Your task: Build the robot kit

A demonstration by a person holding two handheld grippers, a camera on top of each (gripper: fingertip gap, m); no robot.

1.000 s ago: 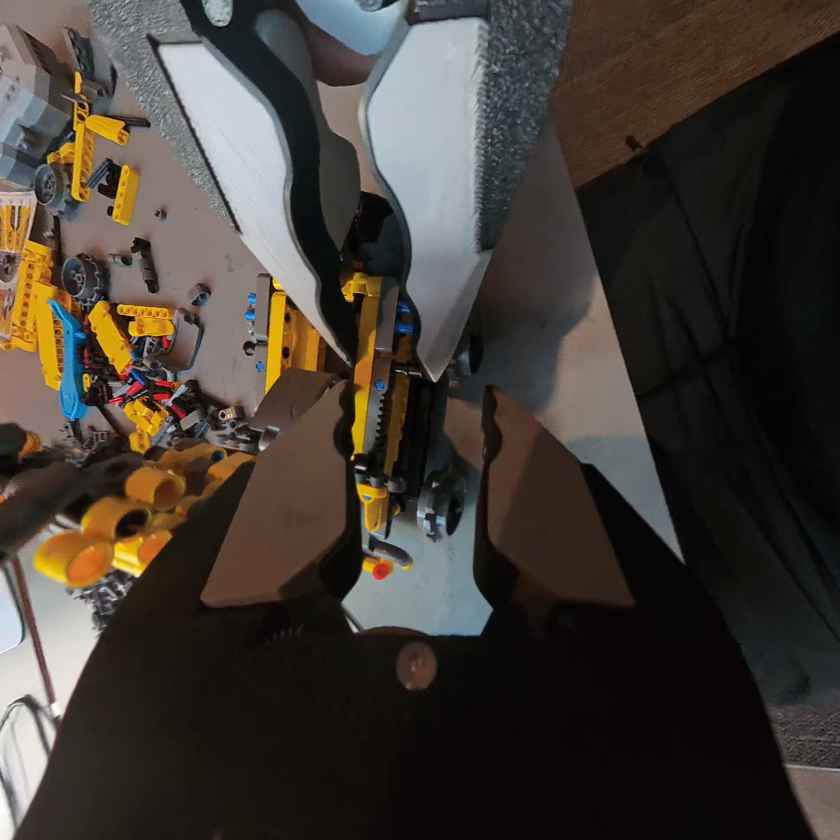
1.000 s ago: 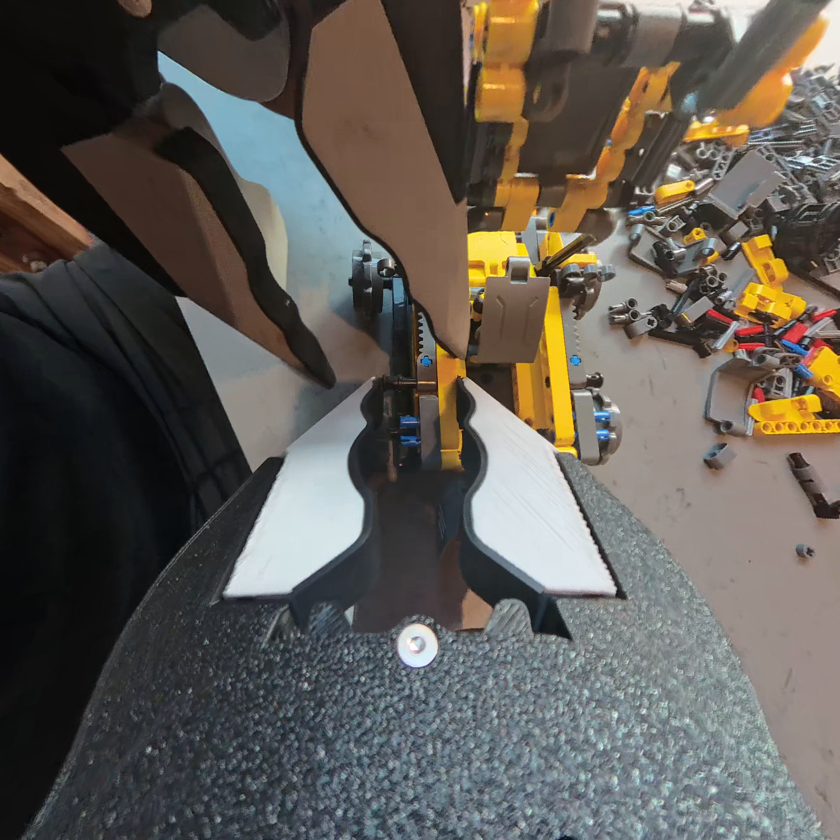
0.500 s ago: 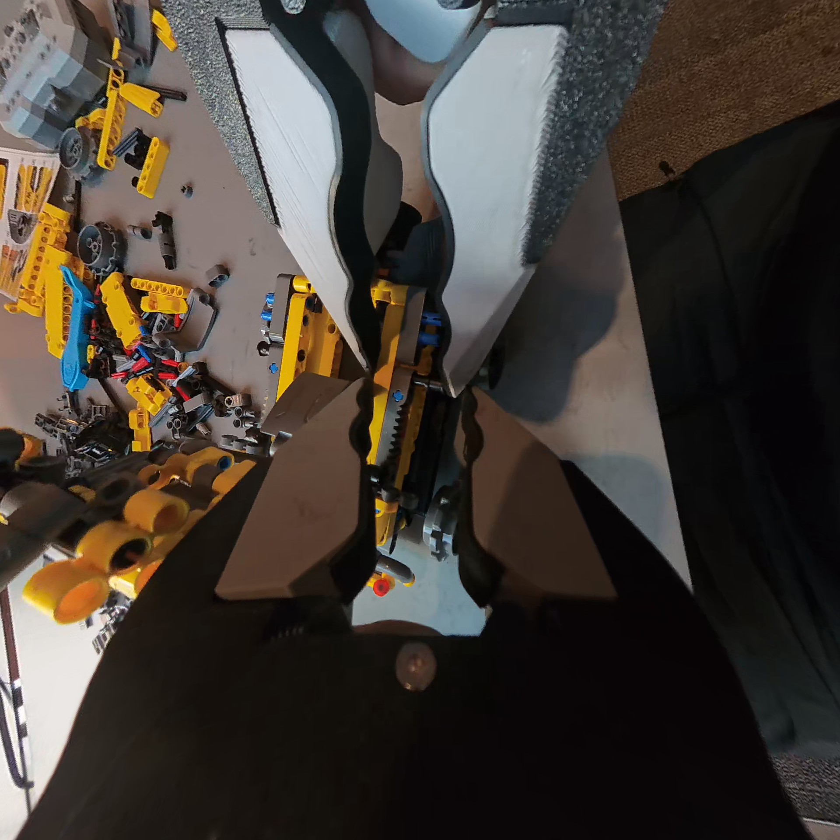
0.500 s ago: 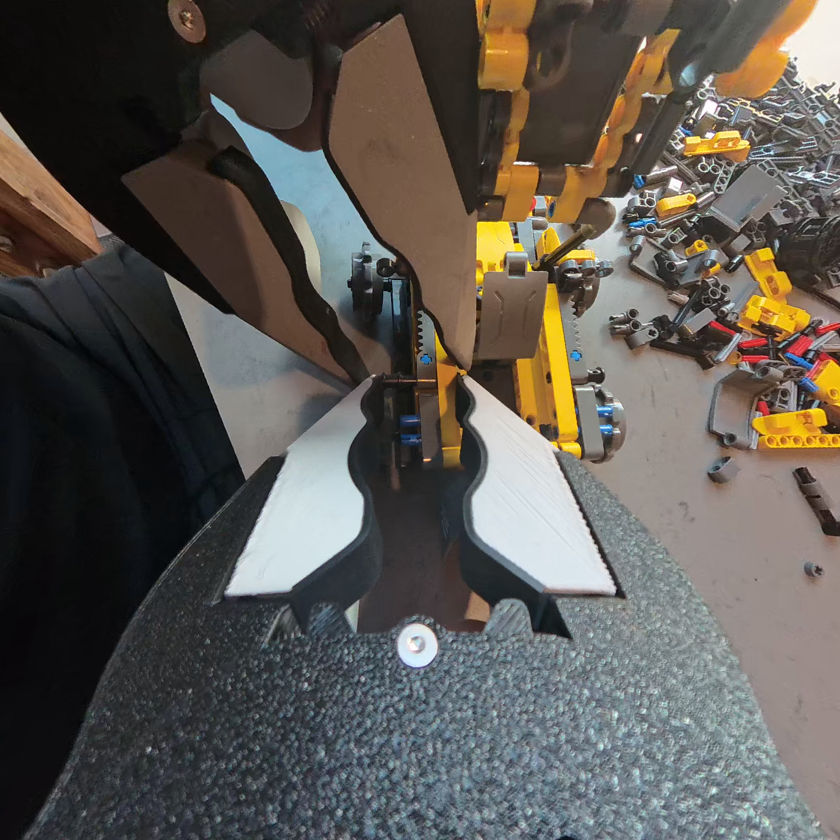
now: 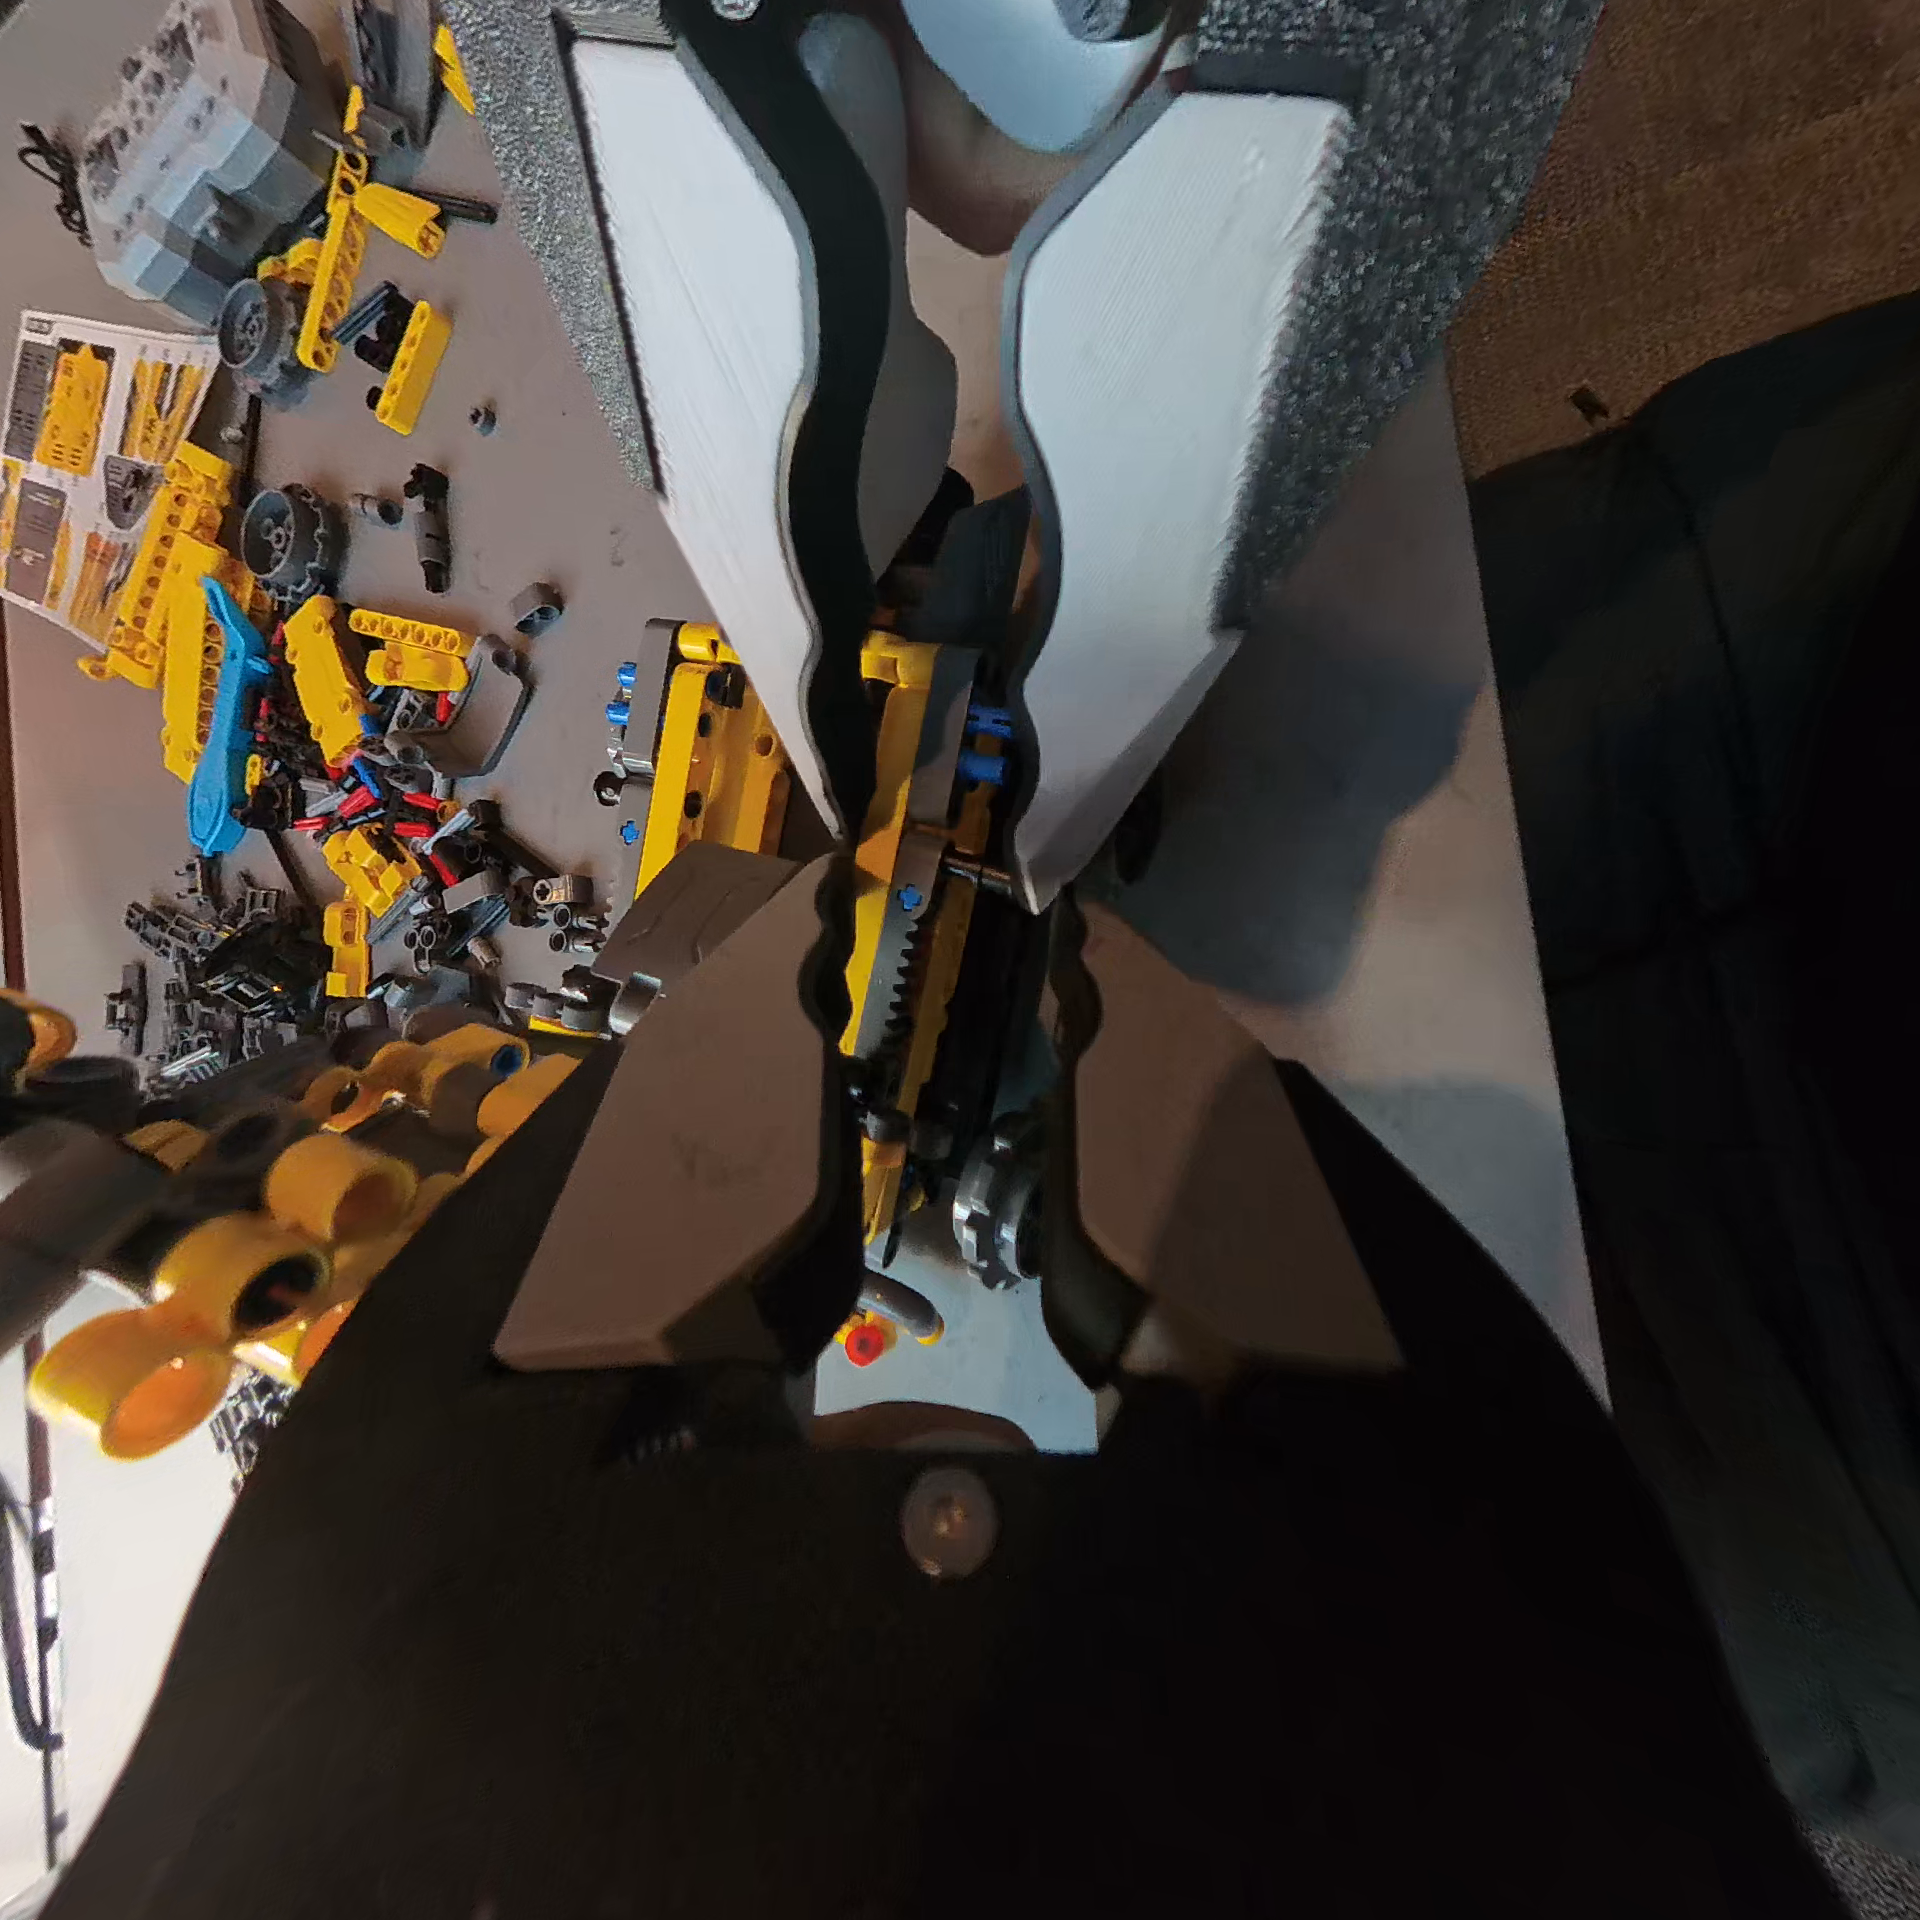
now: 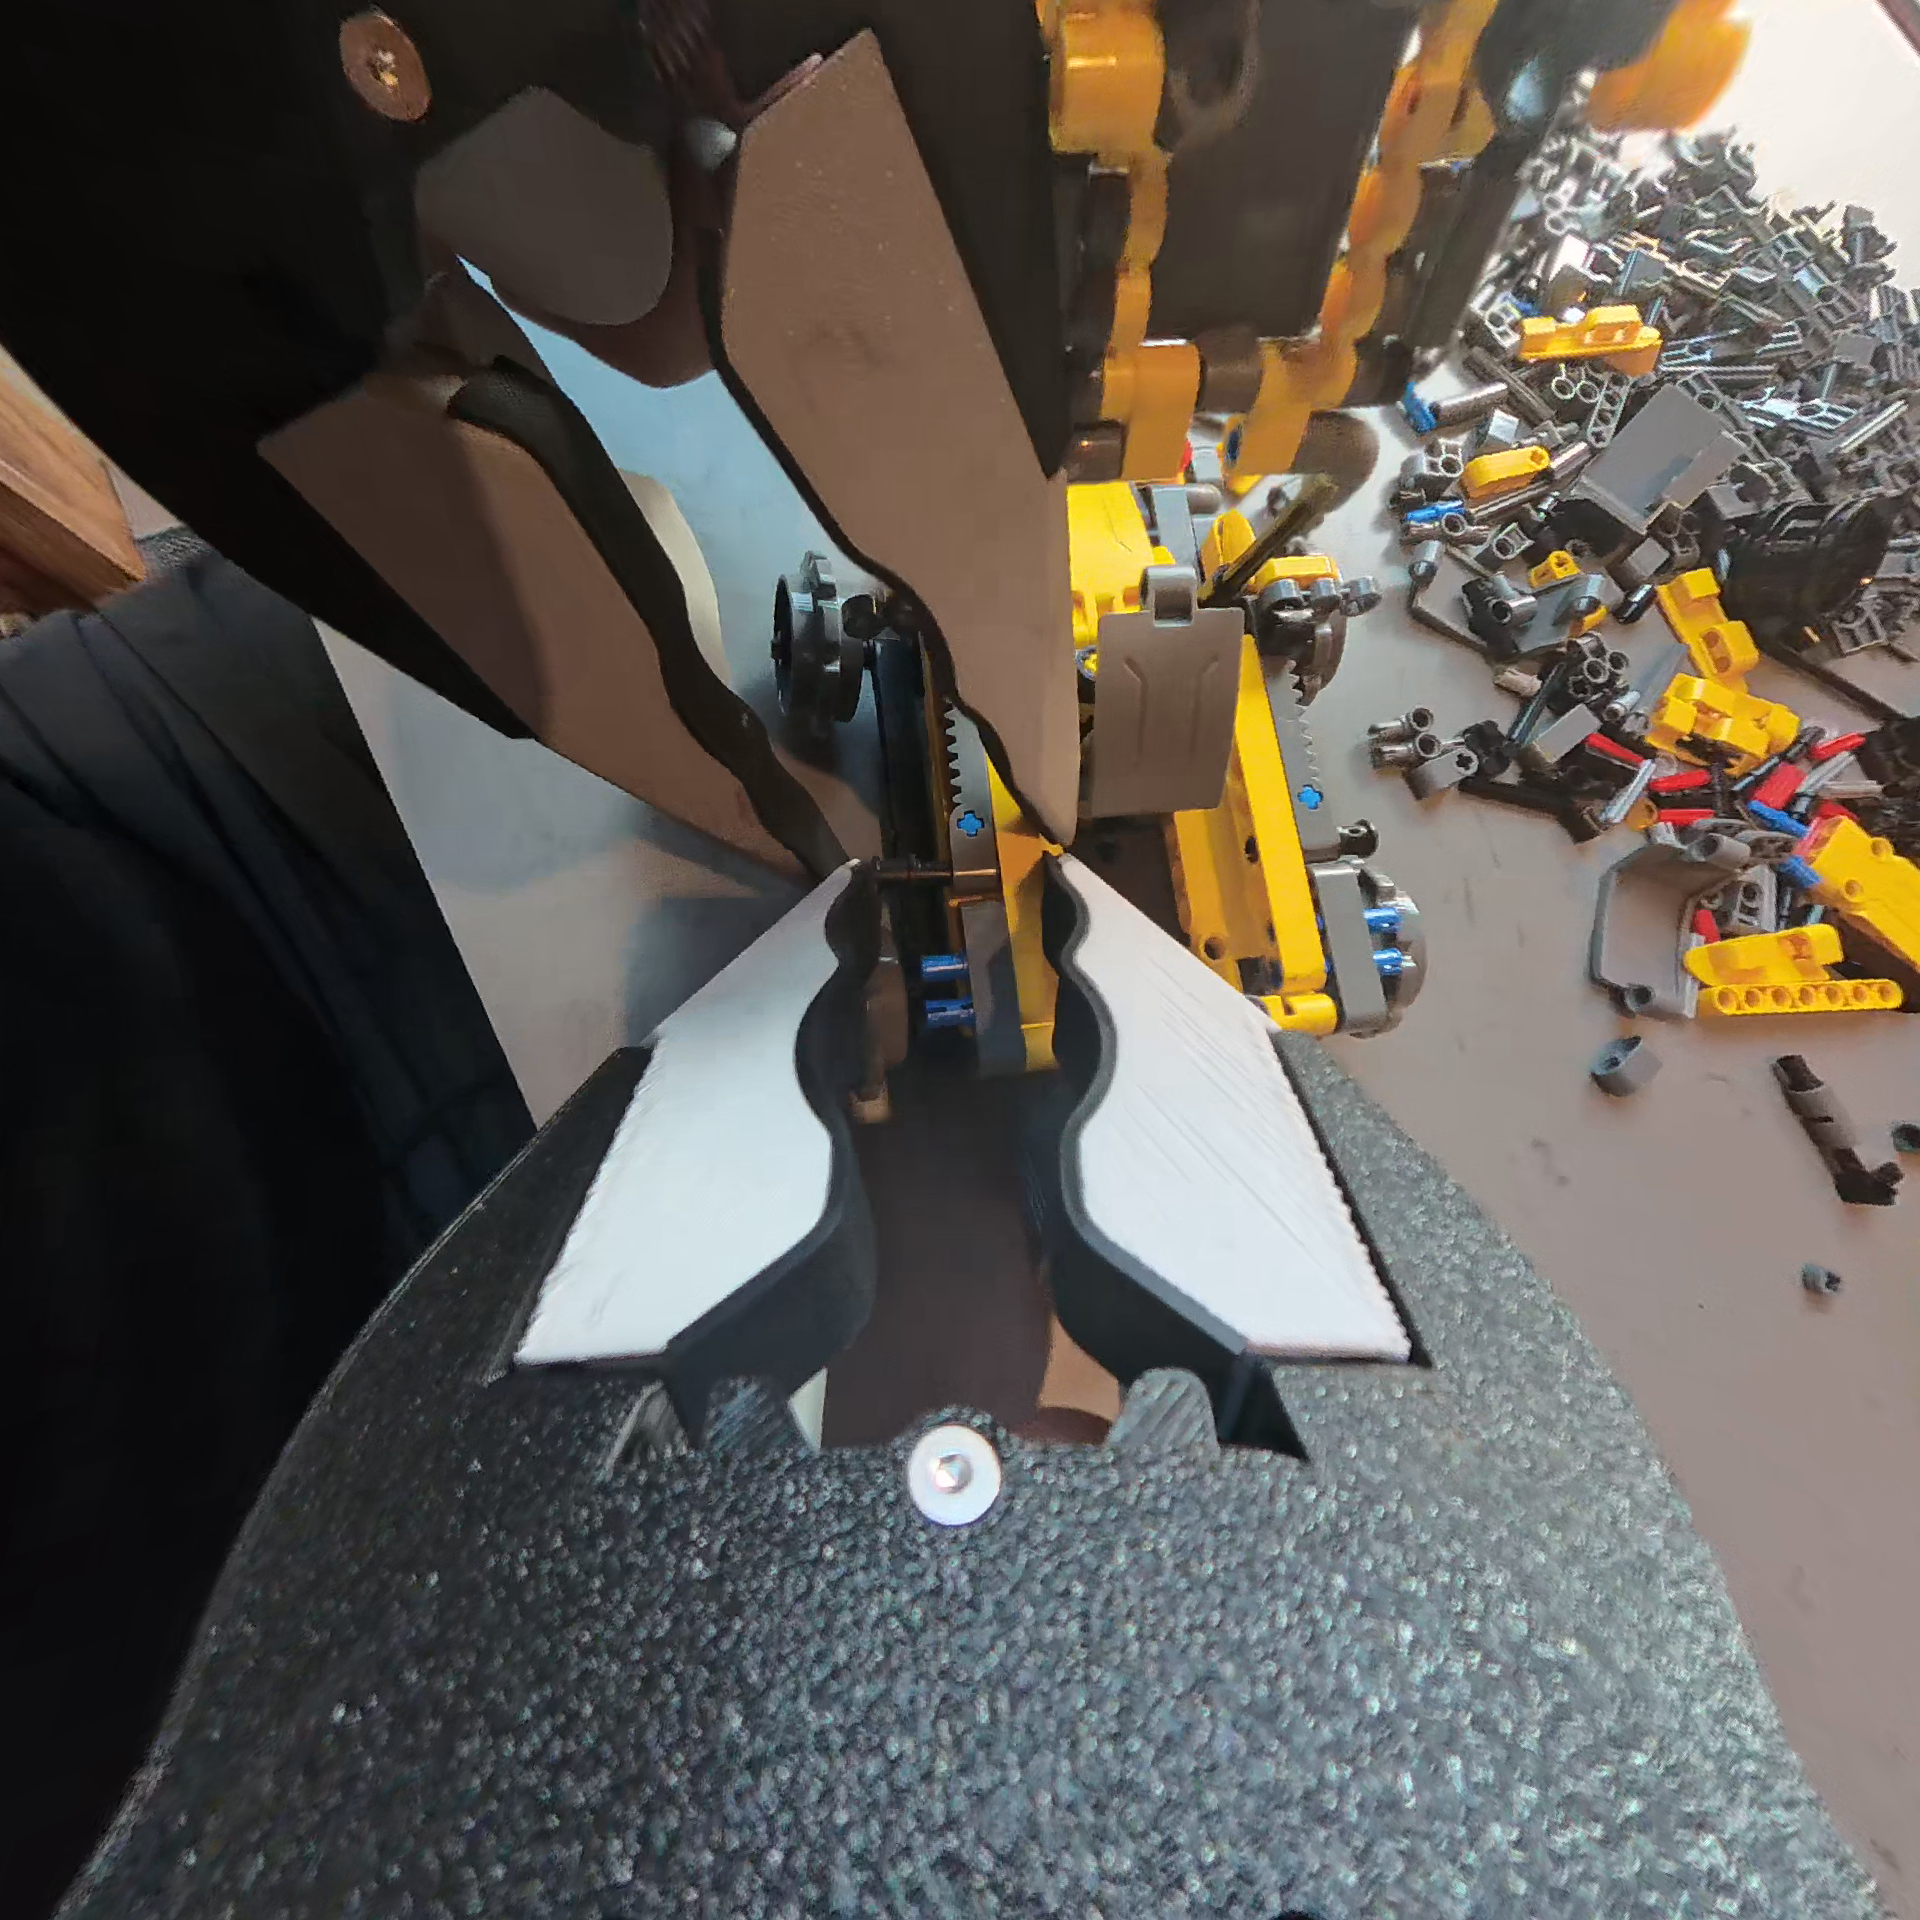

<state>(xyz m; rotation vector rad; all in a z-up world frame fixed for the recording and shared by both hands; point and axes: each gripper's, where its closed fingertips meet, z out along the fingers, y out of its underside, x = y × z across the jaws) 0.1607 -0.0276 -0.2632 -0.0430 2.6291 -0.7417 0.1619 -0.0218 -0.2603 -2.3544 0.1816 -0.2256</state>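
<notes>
A yellow and grey toy-brick assembly (image 5: 904, 935) with a toothed grey rack, blue pins and a grey sprocket (image 5: 997, 1216) lies on the grey table (image 5: 1351, 831). My left gripper (image 5: 945, 904), with tan fingers, is shut on the rack side of the assembly. My right gripper (image 6: 951, 868), with white fingers, faces it and is shut on the same rail's near end (image 6: 987, 935). The tips of the two grippers almost touch. The right gripper shows at the top of the left wrist view (image 5: 940, 868). The left gripper shows at the top of the right wrist view (image 6: 940, 847).
Several loose yellow, grey, red and blue pieces (image 6: 1714, 727) lie scattered beside the assembly. A larger yellow and black build (image 6: 1247, 208) stands close behind. A printed sheet (image 5: 62, 468) and grey block (image 5: 177, 187) lie farther off. Dark cloth (image 5: 1714, 935) hangs past the table edge. Less than 4 cm separates the two grippers' tips.
My left gripper's fingers have closed in from a wide gap onto the rack side of the assembly. My right gripper has kept its grip on the rail end.
</notes>
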